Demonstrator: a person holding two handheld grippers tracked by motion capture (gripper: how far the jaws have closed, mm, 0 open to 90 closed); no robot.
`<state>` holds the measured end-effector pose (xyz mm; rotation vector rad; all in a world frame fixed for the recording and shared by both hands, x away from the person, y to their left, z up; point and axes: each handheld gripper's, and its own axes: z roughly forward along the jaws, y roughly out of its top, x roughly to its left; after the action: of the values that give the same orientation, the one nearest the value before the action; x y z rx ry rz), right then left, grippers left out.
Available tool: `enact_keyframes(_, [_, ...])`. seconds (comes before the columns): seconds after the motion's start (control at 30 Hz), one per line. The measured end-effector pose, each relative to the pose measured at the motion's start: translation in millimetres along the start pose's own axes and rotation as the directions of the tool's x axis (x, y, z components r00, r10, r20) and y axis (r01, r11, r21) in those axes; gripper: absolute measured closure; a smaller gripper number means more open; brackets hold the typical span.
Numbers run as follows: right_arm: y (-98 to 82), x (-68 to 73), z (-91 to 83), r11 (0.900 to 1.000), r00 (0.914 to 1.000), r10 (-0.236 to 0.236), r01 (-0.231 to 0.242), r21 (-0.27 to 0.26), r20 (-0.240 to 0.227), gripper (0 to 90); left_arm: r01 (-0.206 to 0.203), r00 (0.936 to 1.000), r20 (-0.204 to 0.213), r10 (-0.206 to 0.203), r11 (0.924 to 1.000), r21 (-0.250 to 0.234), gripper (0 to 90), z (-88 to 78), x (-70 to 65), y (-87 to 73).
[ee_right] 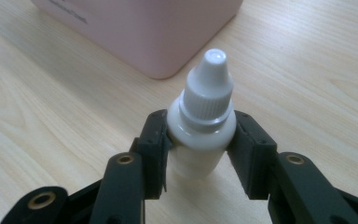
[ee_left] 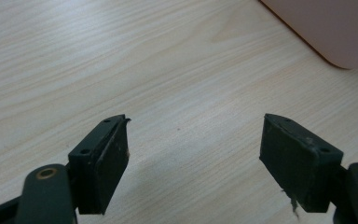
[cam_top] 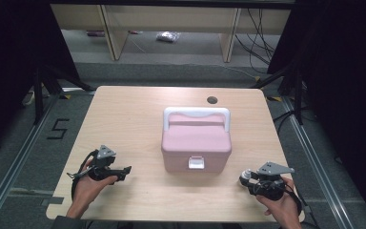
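A pink box (cam_top: pixel 196 142) with a white handle and a white front latch stands shut in the middle of the table; its corner also shows as the pink box (ee_right: pixel 144 32) and the pink box (ee_left: pixel 335 28). My right gripper (ee_right: pixel 200 135) is shut on a small white dropper bottle (ee_right: pixel 204 116) with a ribbed cap, held upright just above the table near the box's corner. In the high view the right gripper (cam_top: pixel 248 180) is at the front right with the bottle (cam_top: pixel 244 177) in its jaws. My left gripper (ee_left: pixel 196 144) stands open over bare wood; the left gripper (cam_top: pixel 124 171) sits at the front left.
The light wooden table (cam_top: pixel 124 119) has a round cable hole (cam_top: pixel 212 100) at the back. Beyond it are a grey floor, wooden furniture legs, cables and black stands on both sides.
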<state>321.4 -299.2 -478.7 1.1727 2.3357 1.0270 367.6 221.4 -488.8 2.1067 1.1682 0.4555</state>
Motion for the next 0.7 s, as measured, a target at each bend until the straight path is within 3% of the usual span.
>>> enact_keyframes(0.03, [-0.4, -1.0, -0.7, 1.000, 0.9998, -0.004, 0.004, 0.000, 0.020, 60.3, -0.007, 1.0000, 0.000, 0.007, 1.0000, 0.002, 23.1, 0.1, 0.0, 0.1])
enact_keyframes(0.13, [-0.8, -1.1, 0.9, 1.000, 0.9998, 0.012, -0.012, 0.012, 0.012, 60.3, -0.007, 0.9998, 0.016, 0.006, 1.0000, 0.007, 22.9, 0.4, -0.6, 2.0])
enact_keyframes(0.17, [-1.3, 1.4, 1.1, 0.999, 0.9989, 0.046, -0.046, 0.025, 0.007, 60.3, 0.012, 0.9999, 0.011, -0.011, 0.9997, -0.021, 22.9, 2.1, -2.5, 2.1])
enact_keyframes(0.23, [-1.6, 0.8, 1.5, 0.999, 0.9991, 0.041, -0.042, 0.032, 0.012, 60.3, -0.011, 0.9998, 0.018, 0.011, 0.9999, 0.000, 22.7, 0.0, -1.6, 2.7])
enact_keyframes(0.37, [-2.0, -3.7, 1.3, 0.999, 0.9994, 0.030, -0.030, 0.024, 0.015, 60.3, 0.006, 0.9994, 0.034, -0.005, 0.9996, -0.026, 22.1, -0.4, -5.4, 6.3])
enact_keyframes(0.4, [-2.4, -3.2, 2.2, 0.999, 0.9990, 0.043, -0.043, 0.024, 0.015, 60.3, -0.011, 0.9992, 0.038, 0.012, 0.9998, -0.014, 22.0, -1.8, -5.2, 7.3])
enact_keyframes(0.5, [-3.2, -6.5, 2.0, 1.000, 0.9992, 0.006, -0.007, 0.024, 0.039, 60.2, -0.024, 0.9982, 0.055, 0.025, 0.9995, -0.019, 21.8, -3.1, -8.3, 11.7])
enact_keyframes(0.57, [-3.5, -7.4, 3.4, 1.000, 0.9998, 0.005, -0.006, 0.028, 0.017, 60.2, -0.028, 0.9977, 0.061, 0.029, 0.9993, -0.027, 21.7, -3.8, -10.0, 14.6])
enact_keyframes(0.7, [-4.0, -7.6, 3.8, 0.999, 0.9996, 0.012, -0.013, 0.032, 0.024, 60.2, -0.037, 0.9966, 0.073, 0.039, 0.9988, -0.033, 21.4, -4.3, -14.4, 20.7])
